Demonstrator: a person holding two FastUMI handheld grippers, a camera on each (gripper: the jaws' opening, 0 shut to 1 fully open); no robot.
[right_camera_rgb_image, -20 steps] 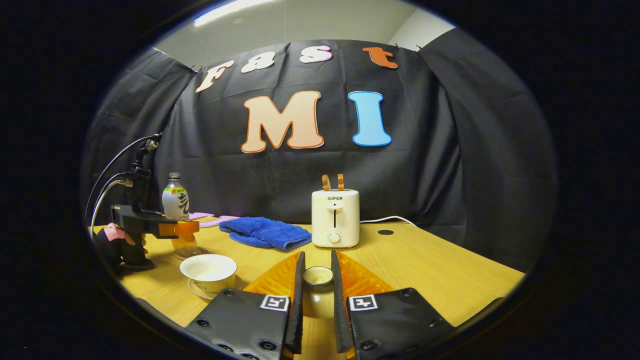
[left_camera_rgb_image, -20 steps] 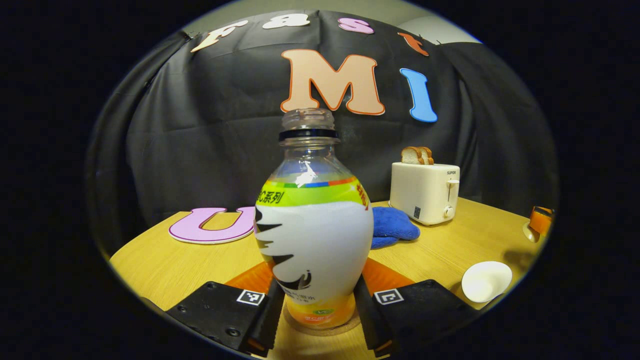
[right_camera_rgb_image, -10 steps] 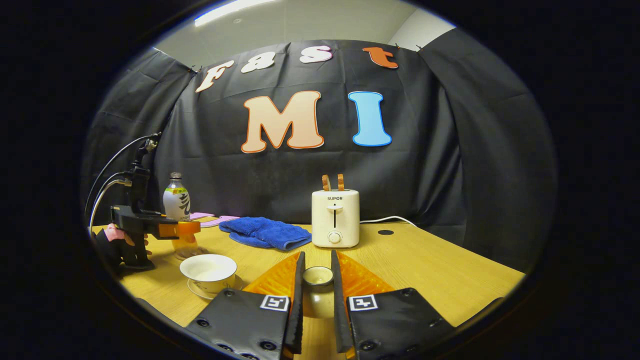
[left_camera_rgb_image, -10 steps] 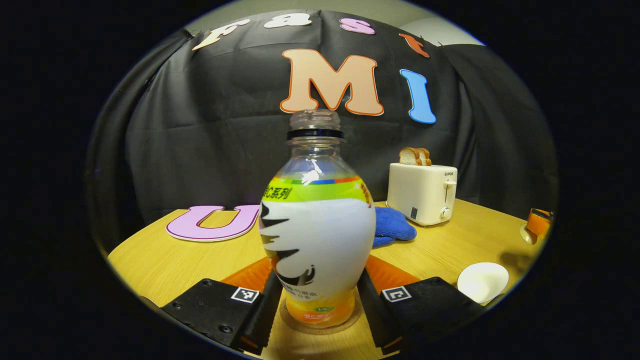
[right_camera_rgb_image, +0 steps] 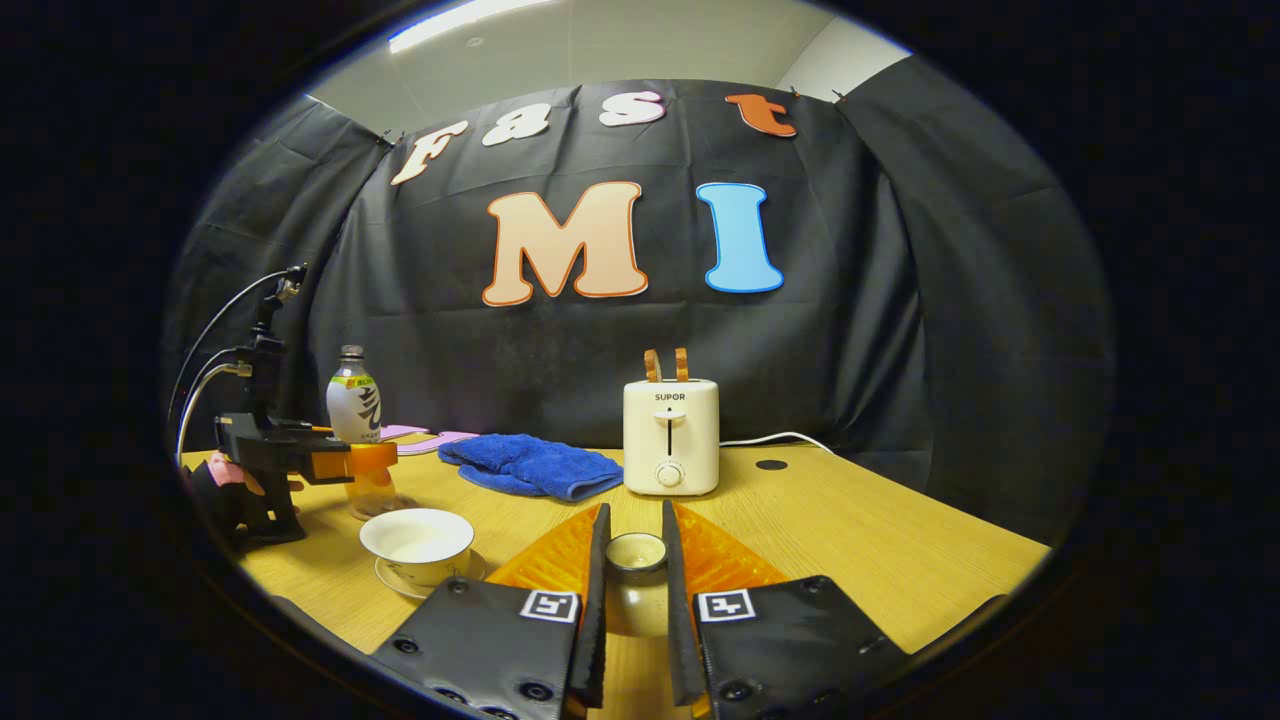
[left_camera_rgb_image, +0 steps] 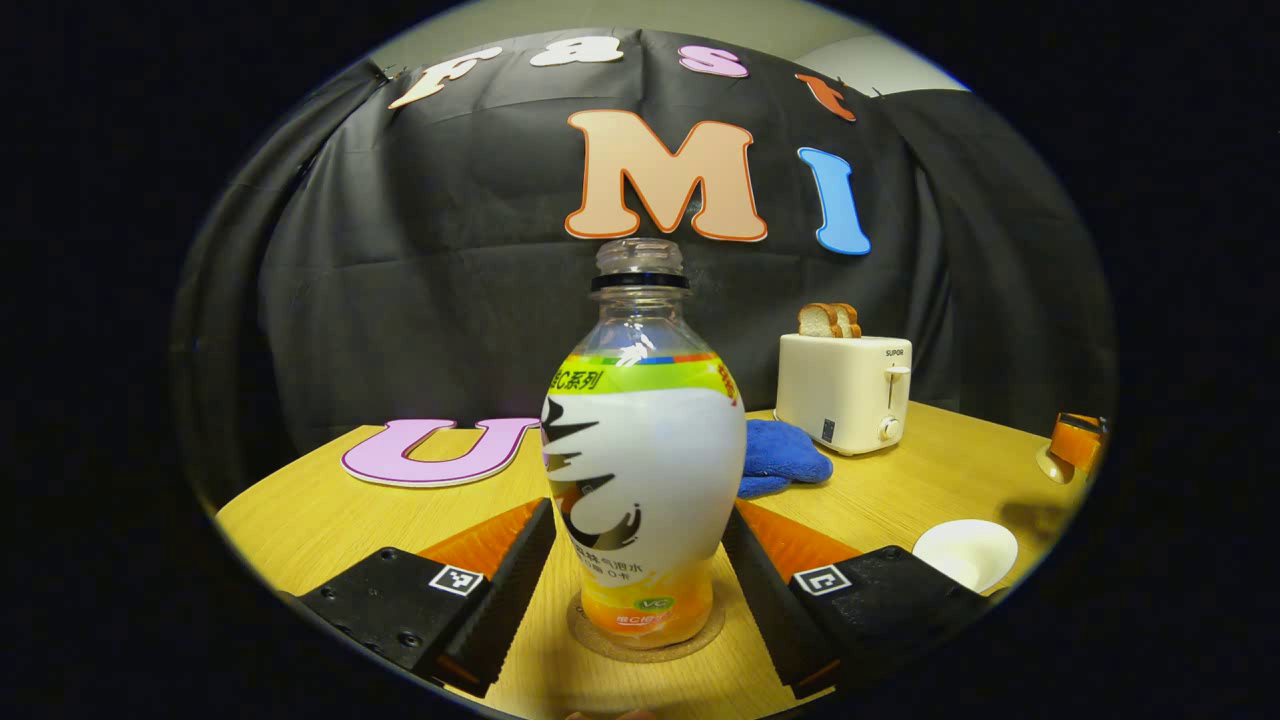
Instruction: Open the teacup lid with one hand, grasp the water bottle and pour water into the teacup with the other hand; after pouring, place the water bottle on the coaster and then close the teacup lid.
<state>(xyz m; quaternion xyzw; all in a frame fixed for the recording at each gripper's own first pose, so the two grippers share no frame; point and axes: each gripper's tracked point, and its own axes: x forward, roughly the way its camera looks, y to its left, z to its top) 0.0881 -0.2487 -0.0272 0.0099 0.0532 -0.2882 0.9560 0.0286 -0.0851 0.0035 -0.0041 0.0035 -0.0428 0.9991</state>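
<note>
A wooden table (right_camera_rgb_image: 860, 540) fills the lower frame, bearing a toaster (right_camera_rgb_image: 670, 437), blue cloth (right_camera_rgb_image: 532, 466), saucer (right_camera_rgb_image: 392, 579) and coaster (left_camera_rgb_image: 590, 632) at lower centre.

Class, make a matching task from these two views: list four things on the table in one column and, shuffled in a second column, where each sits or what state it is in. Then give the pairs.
Column A
1. water bottle
2. teacup lid
3. teacup
4. bread slices

Column B
a. sticking up out of the toaster
b. standing upright on the coaster
c. uncovered, on its saucer
d. gripped between the fingers of the right tool

Pairs: 1-b, 2-d, 3-c, 4-a
</note>
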